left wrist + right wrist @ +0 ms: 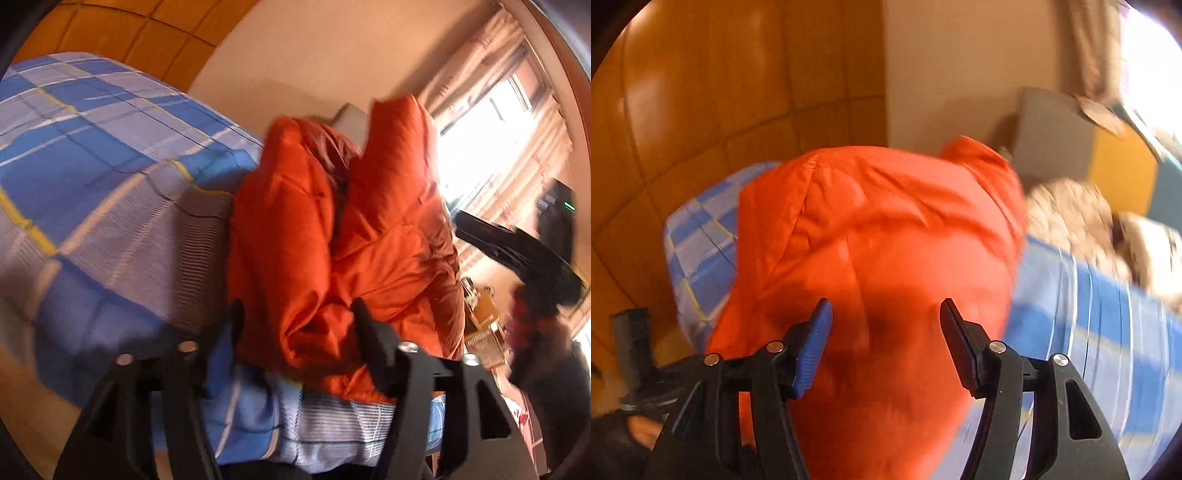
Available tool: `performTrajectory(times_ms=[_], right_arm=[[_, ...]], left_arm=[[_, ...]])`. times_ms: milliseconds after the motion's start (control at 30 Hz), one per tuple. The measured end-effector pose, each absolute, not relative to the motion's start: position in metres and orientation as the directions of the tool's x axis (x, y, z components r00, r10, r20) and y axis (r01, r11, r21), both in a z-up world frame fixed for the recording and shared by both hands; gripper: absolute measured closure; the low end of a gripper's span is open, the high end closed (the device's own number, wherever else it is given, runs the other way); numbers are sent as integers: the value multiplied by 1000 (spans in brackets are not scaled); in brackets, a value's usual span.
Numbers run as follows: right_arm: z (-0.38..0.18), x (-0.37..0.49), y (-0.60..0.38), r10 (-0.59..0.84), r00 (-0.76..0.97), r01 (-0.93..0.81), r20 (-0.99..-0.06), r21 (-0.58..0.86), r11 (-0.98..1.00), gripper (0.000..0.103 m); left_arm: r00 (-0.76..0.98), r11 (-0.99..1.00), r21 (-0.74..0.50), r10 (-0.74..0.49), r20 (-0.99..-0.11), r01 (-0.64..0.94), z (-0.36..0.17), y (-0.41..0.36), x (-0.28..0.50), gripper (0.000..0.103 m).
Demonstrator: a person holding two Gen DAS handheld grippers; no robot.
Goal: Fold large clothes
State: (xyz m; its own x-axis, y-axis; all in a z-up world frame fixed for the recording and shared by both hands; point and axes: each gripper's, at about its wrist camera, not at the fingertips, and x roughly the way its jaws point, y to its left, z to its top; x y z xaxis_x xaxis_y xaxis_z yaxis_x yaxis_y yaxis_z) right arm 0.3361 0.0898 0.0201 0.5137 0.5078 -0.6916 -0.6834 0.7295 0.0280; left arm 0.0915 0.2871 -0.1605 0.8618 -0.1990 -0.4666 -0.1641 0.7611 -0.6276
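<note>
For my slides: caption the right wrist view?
Open right gripper over the orange jacket on the blue plaid bed.

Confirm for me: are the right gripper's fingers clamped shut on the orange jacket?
No, the right gripper stands wide open, its fingers apart over the orange jacket.

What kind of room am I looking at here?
Most likely a bedroom: a bed with a blue plaid cover, a padded tan headboard wall, and a curtained window. A puffy orange jacket lies on the bed.
</note>
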Motion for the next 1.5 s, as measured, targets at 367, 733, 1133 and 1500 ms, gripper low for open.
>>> performTrajectory(times_ms=[367, 733, 1133, 1500], right_arm=[[2, 380, 172, 484, 383, -860, -787, -112, 498, 42], [-73, 379, 216, 390, 320, -904, -864, -155, 399, 42], [-34, 357, 192, 435, 399, -867, -808, -178, 465, 34], [-28, 278, 178, 423, 383, -892, -821, -210, 401, 25]], left_arm=[[775, 637, -531, 172, -608, -558, -139, 383, -45, 36], [691, 573, -469, 256, -676, -672, -158, 408, -61, 37], [743, 687, -425, 254, -620, -590, -124, 376, -41, 32], [763, 692, -434, 267, -589, -577, -108, 364, -48, 30]])
